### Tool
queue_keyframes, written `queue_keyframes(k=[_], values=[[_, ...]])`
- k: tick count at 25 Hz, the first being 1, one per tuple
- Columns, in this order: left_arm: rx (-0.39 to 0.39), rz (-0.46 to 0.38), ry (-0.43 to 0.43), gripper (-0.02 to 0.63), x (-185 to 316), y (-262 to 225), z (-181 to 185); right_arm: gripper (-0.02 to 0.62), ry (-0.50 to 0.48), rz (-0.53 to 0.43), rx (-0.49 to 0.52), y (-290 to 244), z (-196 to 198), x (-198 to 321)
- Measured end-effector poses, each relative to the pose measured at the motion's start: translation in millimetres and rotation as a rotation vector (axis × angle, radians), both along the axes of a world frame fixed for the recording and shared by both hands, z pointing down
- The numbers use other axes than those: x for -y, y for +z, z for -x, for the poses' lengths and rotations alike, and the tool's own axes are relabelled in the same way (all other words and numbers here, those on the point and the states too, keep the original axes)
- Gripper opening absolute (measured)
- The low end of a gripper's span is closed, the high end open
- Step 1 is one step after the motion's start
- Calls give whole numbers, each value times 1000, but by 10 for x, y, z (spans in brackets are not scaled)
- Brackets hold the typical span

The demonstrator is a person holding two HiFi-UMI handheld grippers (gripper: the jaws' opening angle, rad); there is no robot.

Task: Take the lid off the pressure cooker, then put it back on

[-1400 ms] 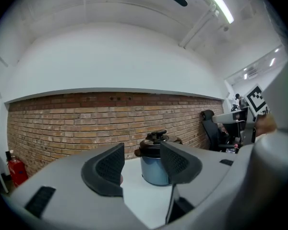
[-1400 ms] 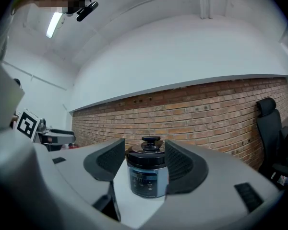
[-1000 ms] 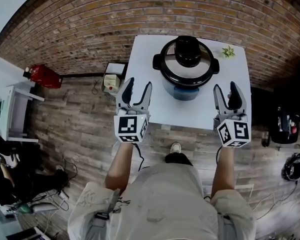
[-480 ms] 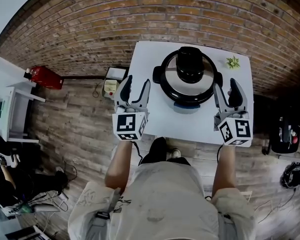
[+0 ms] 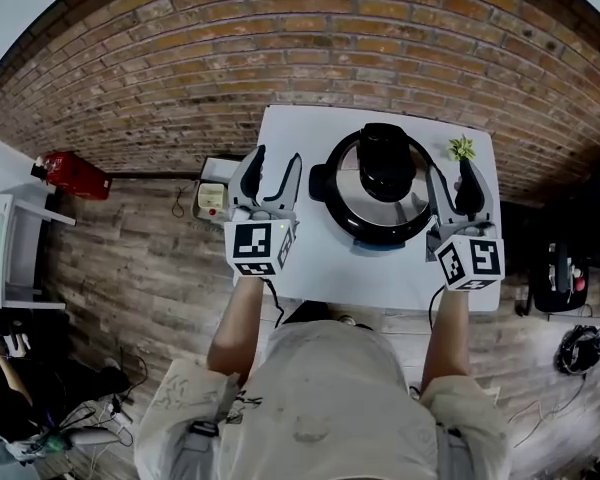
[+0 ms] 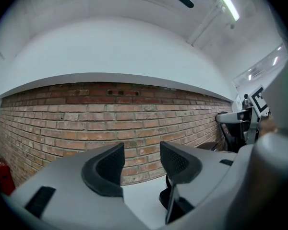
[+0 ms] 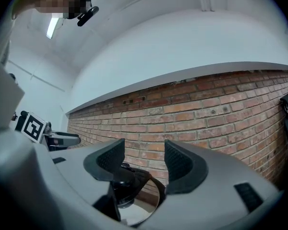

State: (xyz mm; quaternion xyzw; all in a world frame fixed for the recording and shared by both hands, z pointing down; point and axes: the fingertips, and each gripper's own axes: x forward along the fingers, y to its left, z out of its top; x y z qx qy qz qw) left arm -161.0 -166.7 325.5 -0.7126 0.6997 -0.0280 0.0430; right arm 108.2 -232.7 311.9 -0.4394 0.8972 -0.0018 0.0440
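Note:
The pressure cooker [image 5: 383, 190] stands on the white table [image 5: 300, 268], its steel lid [image 5: 365, 203] with a black top handle [image 5: 384, 158] seated on the pot. My left gripper [image 5: 272, 160] hovers to the left of the cooker, open, nothing between its jaws. On the other side of the cooker my right gripper [image 5: 451, 178] is open and empty too. In the right gripper view the lid's rim and knob [image 7: 129, 183] show low between the jaws of the right gripper [image 7: 144, 166]. In the left gripper view the left gripper [image 6: 141, 166] looks at the brick wall, with a black cooker handle [image 6: 169, 198] low at right.
A small green plant [image 5: 464, 148] sits at the table's far right corner. The brick wall [image 5: 280, 48] runs close behind the table. A red object [image 5: 72, 176] and a small white device [image 5: 213, 196] lie on the wooden floor at left.
Both grippers have moved forward over the table, from its near edge to either side of the cooker. Their jaws look unchanged.

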Motion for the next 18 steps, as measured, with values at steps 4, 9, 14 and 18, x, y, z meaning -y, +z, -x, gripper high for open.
queue_keyframes(k=[4, 9, 14, 18], values=[[-5, 9, 11, 249, 76, 50, 61, 262, 2, 8, -11, 37, 83, 66], [-17, 48, 50, 249, 156, 156, 92, 262, -17, 5, -48, 28, 180, 127], [-52, 146, 167, 249, 216, 385, 32, 262, -107, -35, -140, -40, 305, 119], [-116, 252, 288, 249, 220, 628, -71, 267, -259, -52, -283, -65, 529, 42]])
